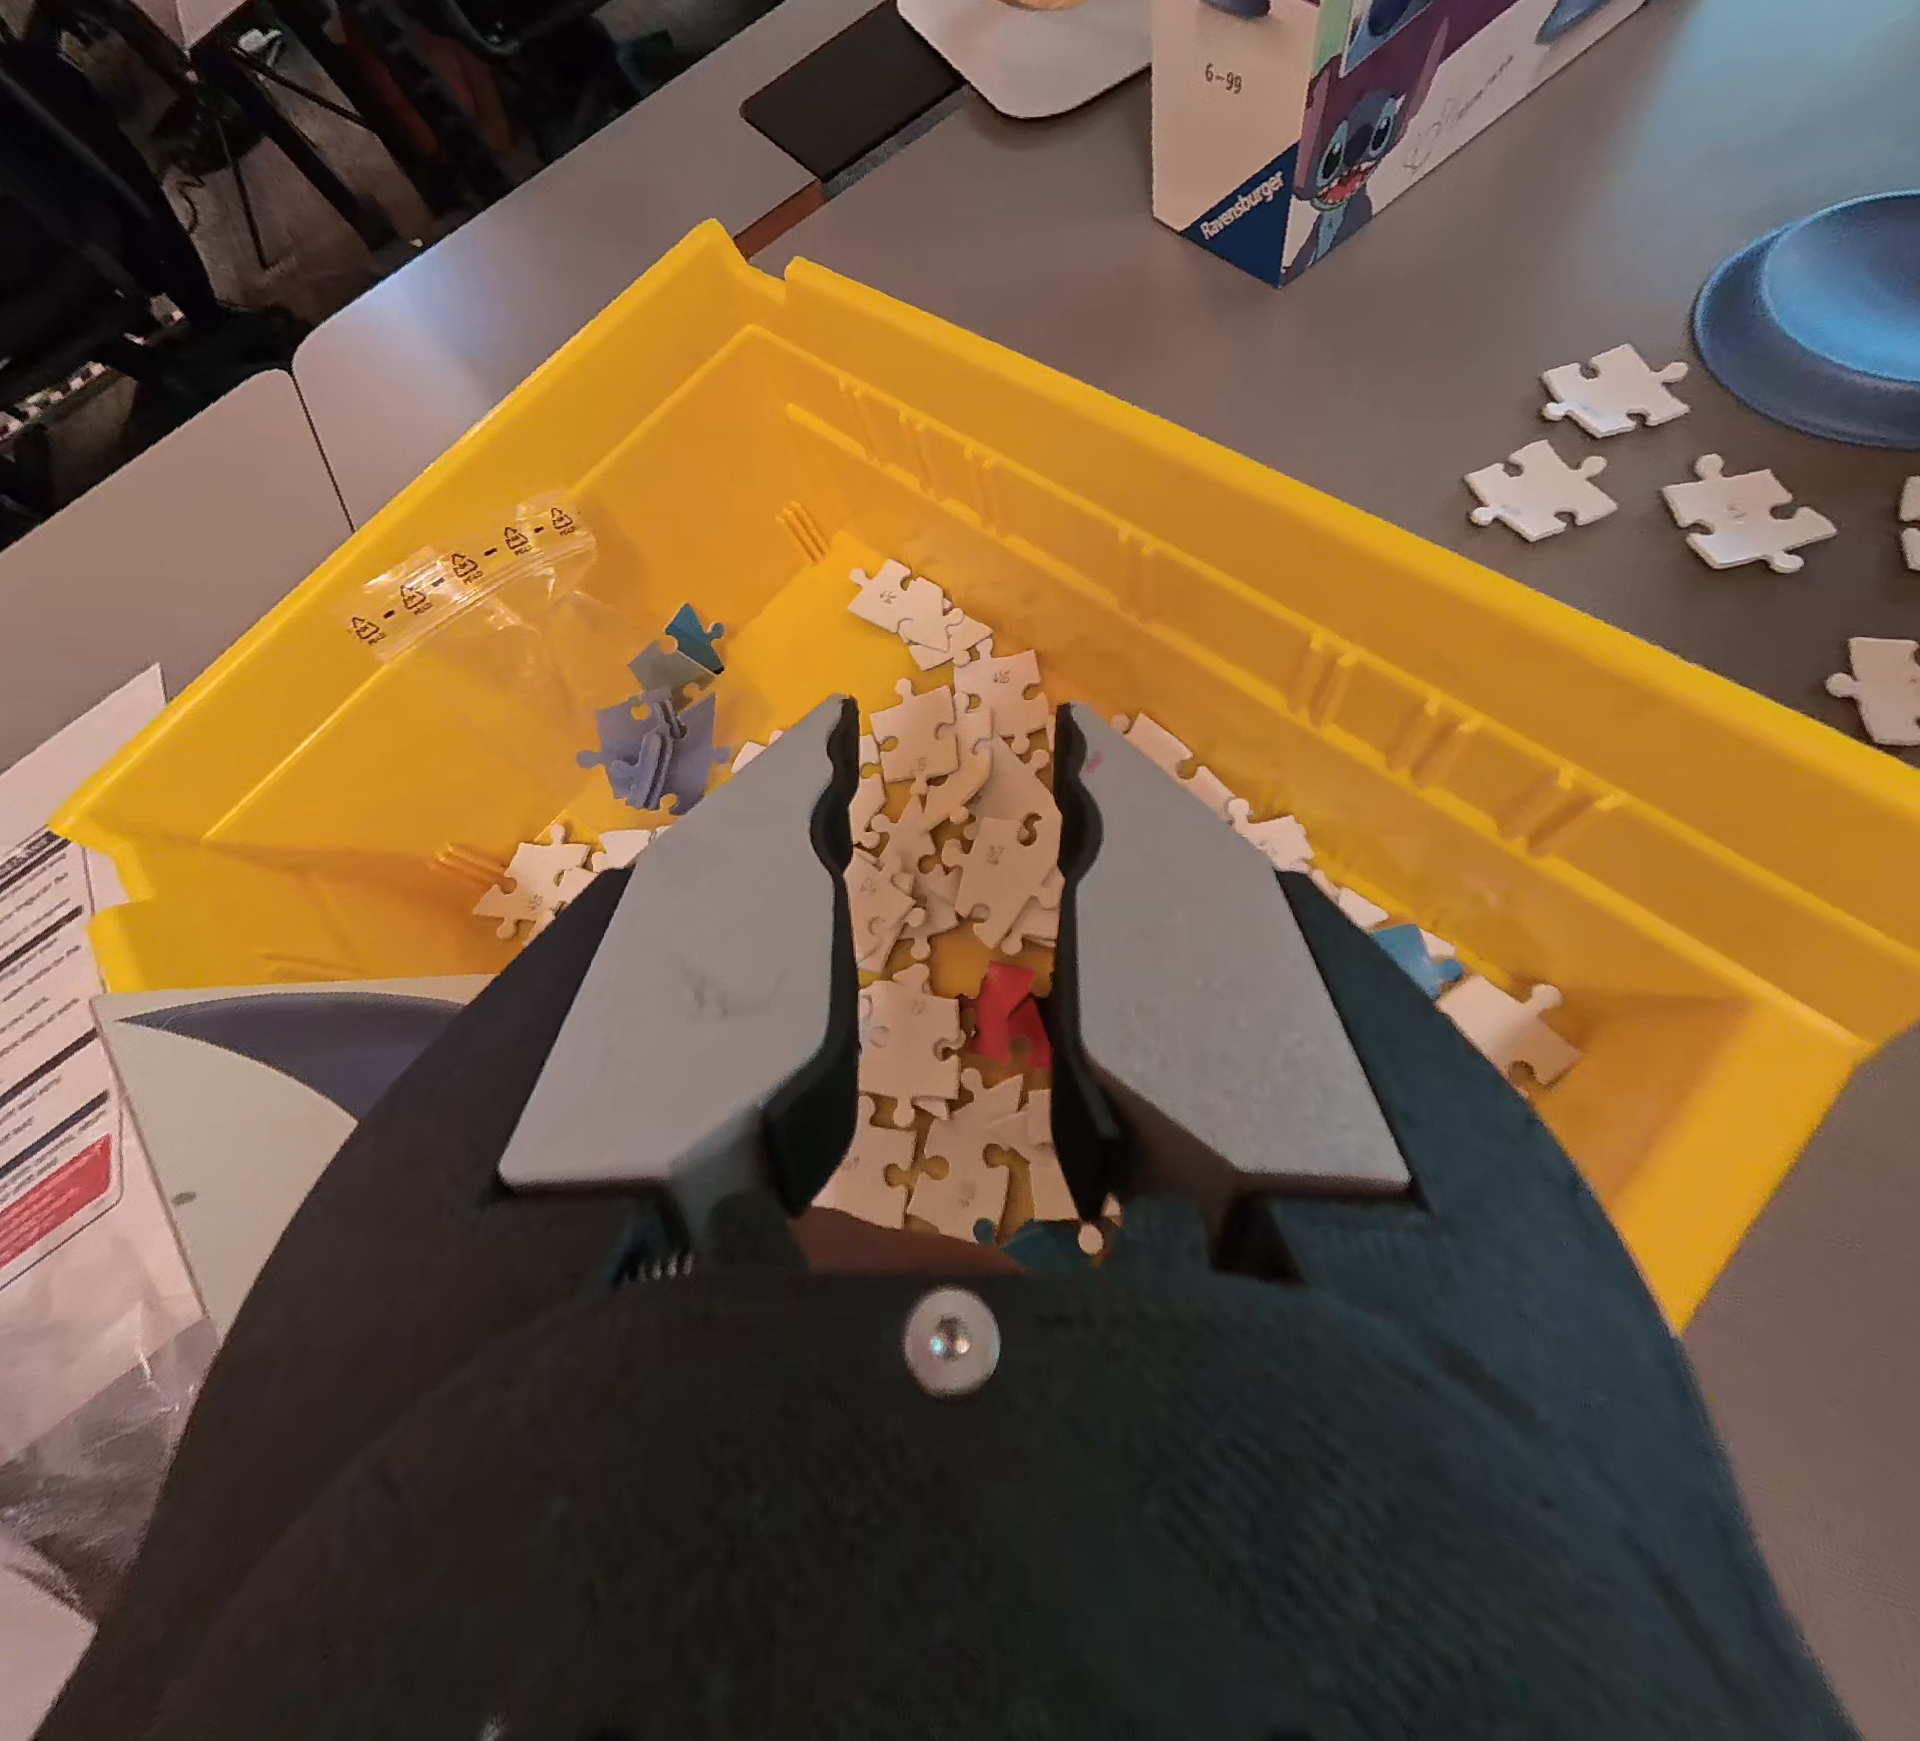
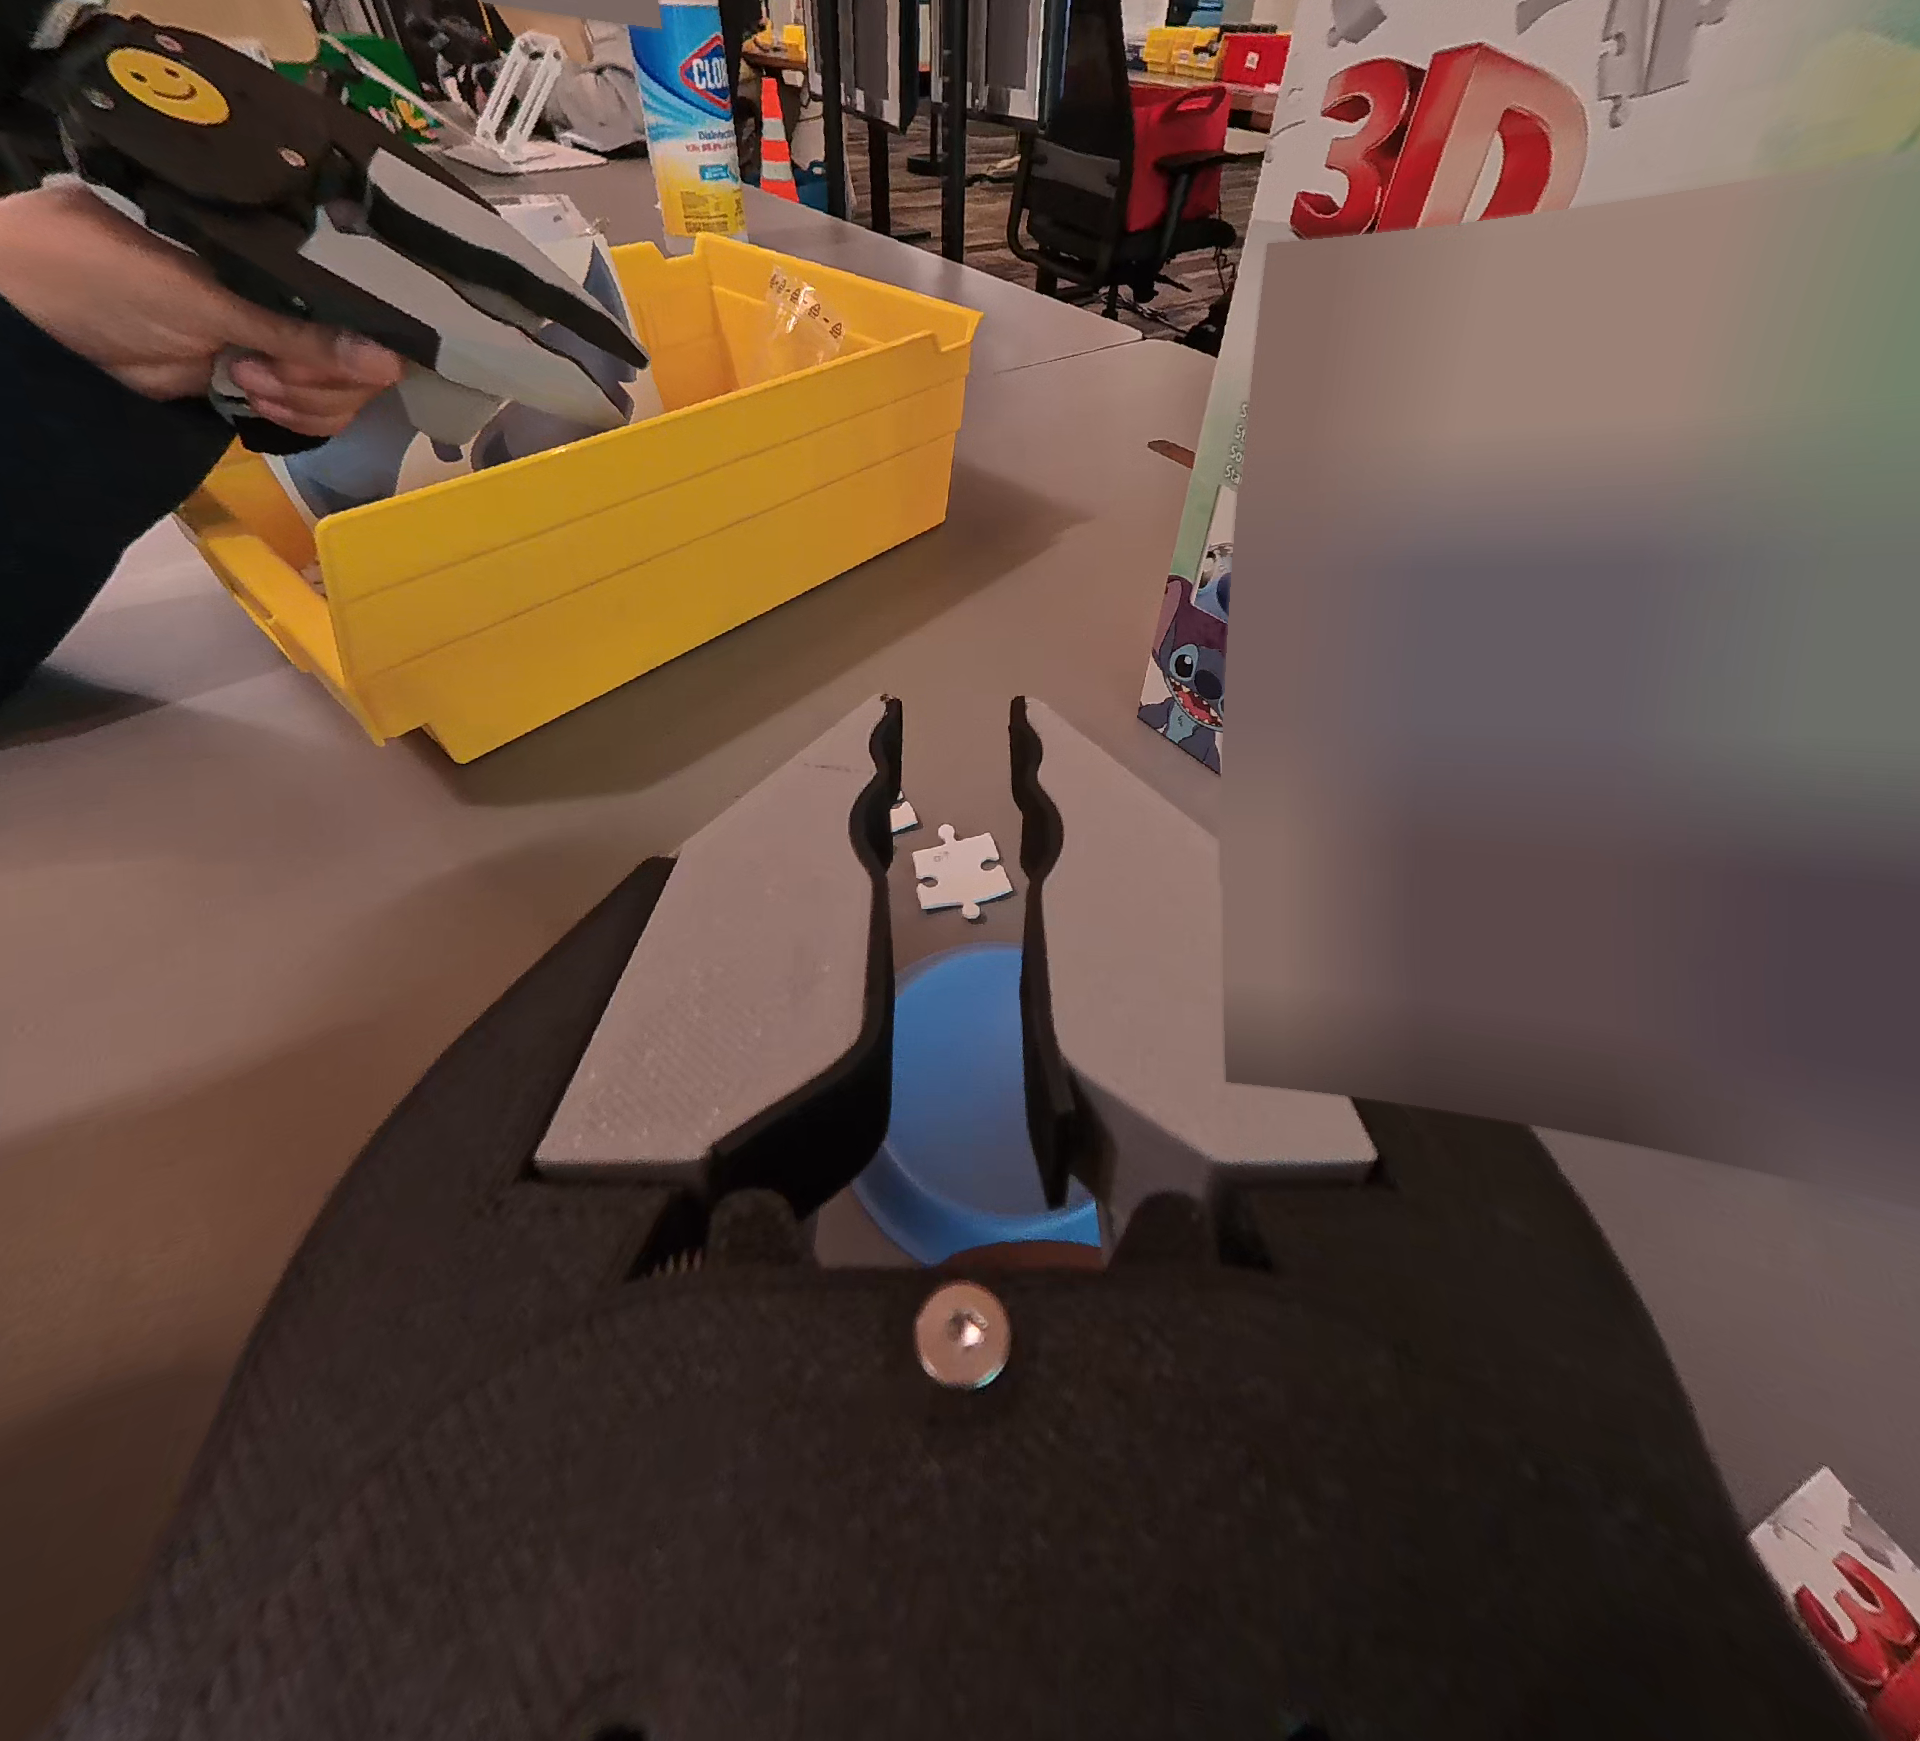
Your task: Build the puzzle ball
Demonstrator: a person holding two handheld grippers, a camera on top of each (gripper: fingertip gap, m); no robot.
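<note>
the puzzle ball is hardly begun. most of the puzzle pieces (image 1: 940,870) lie in a loose heap inside the yellow bin (image 1: 1195,538), nearly all white side up, with a red piece (image 1: 1006,1005) and some blue pieces (image 1: 655,746) among them. a clear little bag (image 1: 468,590) lies in the far corner of the bin. only a few pieces (image 1: 1538,491) are set out flat on the grey table (image 1: 1039,237), well apart from each other, and none look joined. the blue stand (image 1: 1808,320) sits empty near them, beside the puzzle box (image 1: 1403,29). the left gripper (image 1: 956,725) hangs over the heap with its jaws apart and nothing between them, so it looks ready to pick another piece. the right gripper (image 2: 951,704) hangs low over the table with its jaws apart too, holding nothing; a white piece (image 2: 961,870) lies on the table under the gap between its fingers. picking, sorting and joining almost all the pieces is left to do.
</note>
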